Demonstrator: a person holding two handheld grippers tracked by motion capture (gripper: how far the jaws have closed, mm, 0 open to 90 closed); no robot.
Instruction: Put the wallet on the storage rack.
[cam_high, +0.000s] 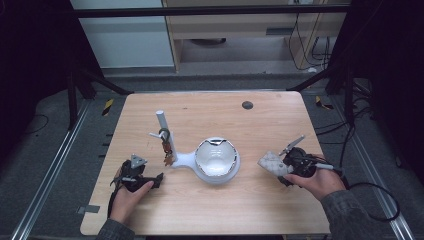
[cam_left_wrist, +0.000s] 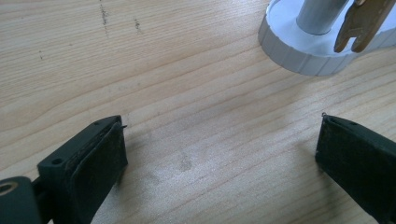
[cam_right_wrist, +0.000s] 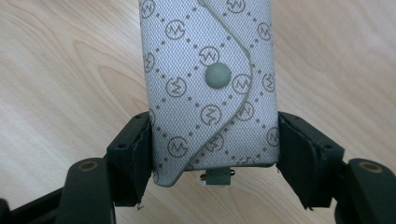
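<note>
A grey patterned key pouch (cam_right_wrist: 210, 60) with a round snap on its flap sits between the pads of my right gripper (cam_right_wrist: 215, 149), which is shut on its lower end. In the high view the pouch (cam_high: 269, 162) hangs just above the table at the right, with the right gripper (cam_high: 279, 168) behind it. My left gripper (cam_high: 158, 179) rests at the front left, jaws open over bare wood (cam_left_wrist: 219, 140). A white stand (cam_high: 164, 125) with a pole and hooks carries brown keys (cam_high: 167, 151); its round base (cam_left_wrist: 299, 51) and a key (cam_left_wrist: 359, 23) lie just ahead of the left jaws.
A white bowl (cam_high: 216, 159) joins the stand's base at the table's middle. A small dark round mark (cam_high: 247, 105) lies near the far edge. The wooden table (cam_high: 280, 125) ends in metal rails and dark floor on both sides.
</note>
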